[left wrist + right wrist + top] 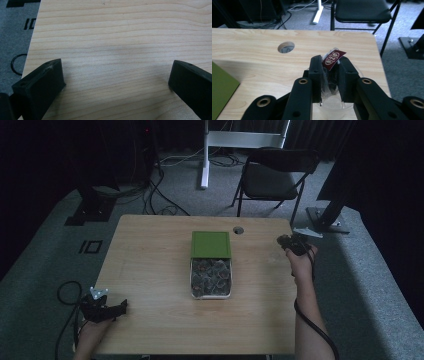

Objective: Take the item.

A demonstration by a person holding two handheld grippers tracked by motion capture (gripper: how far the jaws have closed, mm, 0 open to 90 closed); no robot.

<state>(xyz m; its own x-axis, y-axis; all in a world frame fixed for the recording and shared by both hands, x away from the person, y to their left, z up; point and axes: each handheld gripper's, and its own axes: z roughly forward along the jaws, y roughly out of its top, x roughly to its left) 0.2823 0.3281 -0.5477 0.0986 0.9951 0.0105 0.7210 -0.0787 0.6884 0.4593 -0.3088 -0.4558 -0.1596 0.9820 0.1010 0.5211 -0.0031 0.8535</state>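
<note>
Teabag [331, 72] pinched inside right gripper [331, 65], above clear cup [332, 106].

Dark red tag [333, 57] on the tea bag: white oval emblems, lettering too small to read. Floor mat [15, 30]: partial black letters "ID" at the tabletop's edge.

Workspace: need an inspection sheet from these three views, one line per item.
Surface: light wooden table with a round grommet hole.
Job's things: tea bag with maroon tag; open box of tea bags, green lid behind it.
Clutter: clear cup beneath the right gripper's fingers.
Grippers: right gripper shut on the tea bag near the table's right edge; left gripper open over bare wood.
Cables: black cable along the right forearm; looped cable on the floor at left.
Surroundings: folding chair, grey carpet, dark stands.
</note>
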